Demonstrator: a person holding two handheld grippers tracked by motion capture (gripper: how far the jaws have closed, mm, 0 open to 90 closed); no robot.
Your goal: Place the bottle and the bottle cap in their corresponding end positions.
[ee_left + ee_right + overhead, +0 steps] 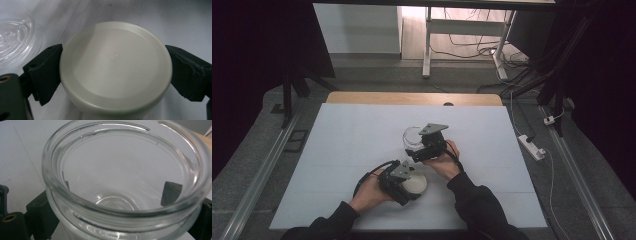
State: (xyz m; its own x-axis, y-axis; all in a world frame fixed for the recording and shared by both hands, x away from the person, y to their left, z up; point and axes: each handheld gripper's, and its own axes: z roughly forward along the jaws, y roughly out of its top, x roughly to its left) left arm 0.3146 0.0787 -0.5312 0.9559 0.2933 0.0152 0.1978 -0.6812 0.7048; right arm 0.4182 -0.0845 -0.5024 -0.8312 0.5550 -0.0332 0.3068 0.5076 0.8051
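- The left gripper (404,182) grasps the white lid (115,67) near the table's front; a faint embossed centre mark is unreadable.
- The right gripper (424,145) clamps the open glass jar (125,187), just beyond the lid.
- Neither bears a legible label.

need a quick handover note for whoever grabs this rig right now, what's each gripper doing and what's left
Left gripper: jaws closed on the sides of the round off-white plastic lid, near the table's front.
Right gripper: jaws on either side of the clear glass jar, which is upright, open and looks empty, on the white table cover.
Done: both pieces gripped, lid off the jar.
Left, probably: bring the lid over the jar mouth and close it.
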